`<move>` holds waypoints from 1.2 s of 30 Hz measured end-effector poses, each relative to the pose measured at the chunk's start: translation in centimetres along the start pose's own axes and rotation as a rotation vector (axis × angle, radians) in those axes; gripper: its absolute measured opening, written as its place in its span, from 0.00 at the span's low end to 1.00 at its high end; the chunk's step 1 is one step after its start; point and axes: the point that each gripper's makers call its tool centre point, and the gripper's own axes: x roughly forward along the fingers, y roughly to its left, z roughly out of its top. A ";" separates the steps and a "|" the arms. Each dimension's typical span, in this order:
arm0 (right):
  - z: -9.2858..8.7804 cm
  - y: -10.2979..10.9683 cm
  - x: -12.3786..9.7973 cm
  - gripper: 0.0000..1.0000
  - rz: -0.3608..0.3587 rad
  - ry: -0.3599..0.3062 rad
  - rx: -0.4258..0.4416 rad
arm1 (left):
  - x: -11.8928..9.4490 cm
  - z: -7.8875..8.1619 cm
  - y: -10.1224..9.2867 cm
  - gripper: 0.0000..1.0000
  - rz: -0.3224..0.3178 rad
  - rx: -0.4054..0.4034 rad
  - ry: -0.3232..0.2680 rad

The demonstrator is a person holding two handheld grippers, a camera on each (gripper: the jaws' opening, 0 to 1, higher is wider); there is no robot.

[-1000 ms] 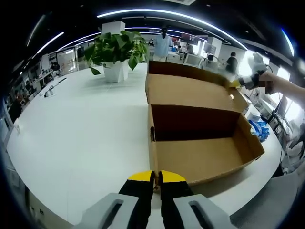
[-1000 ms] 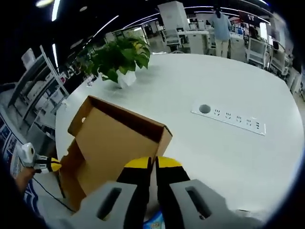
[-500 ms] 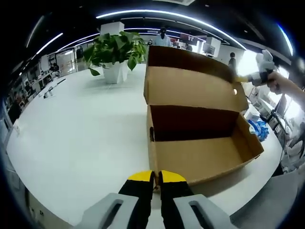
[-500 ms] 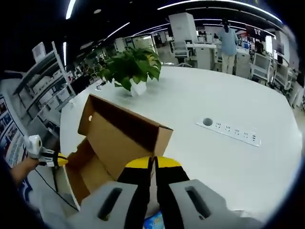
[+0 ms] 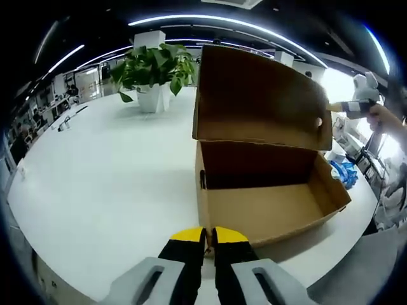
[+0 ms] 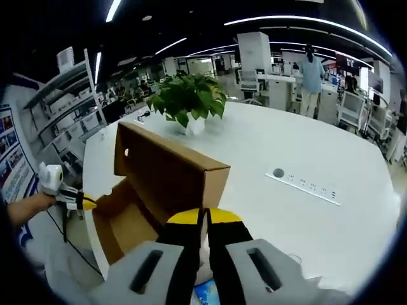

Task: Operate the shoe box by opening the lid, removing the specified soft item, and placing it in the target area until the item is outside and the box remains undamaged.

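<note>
An open-plan office with ceiling light strips surrounds a broad white worktop (image 5: 102, 171) carrying a potted plant (image 5: 152, 70) toward its far edge.

In the left gripper view, the shoe box (image 5: 267, 203) sits near the worktop's near edge, its long axis running left to right, its lid (image 5: 254, 95) hinged at the back wall and standing tilted forward over the opening. The left tongs (image 5: 208, 238) are clamped together on the box's near corner, steadying it. The other tongs reach in from the right, touching the lid's right end. A blue soft item (image 5: 346, 171) lies on the worktop just beyond the box's right end, probably already outside, though it is small and partly hidden.

In the right gripper view, the right tongs (image 6: 205, 222) are pressed together on the lid's end edge, with the box body (image 6: 127, 216) down to the left. A blue scrap (image 6: 206, 293) shows below them. A socket strip (image 6: 305, 185) lies well apart toward the right. The right tongs are nearer the blue item, which lies beneath and behind them.
</note>
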 end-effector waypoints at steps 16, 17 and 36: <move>-1.8 2.9 -2.5 0.02 -0.005 -0.061 -0.024 | -0.2 0.0 -0.1 0.04 -0.008 -0.015 -0.020; -2.0 3.2 -2.7 0.02 -0.005 -0.064 -0.030 | -0.2 0.0 -0.2 0.04 -0.010 -0.015 -0.020; -6.7 6.0 -3.8 0.04 -0.007 -0.081 -0.025 | -0.1 0.1 -0.3 0.07 -0.033 -0.001 -0.030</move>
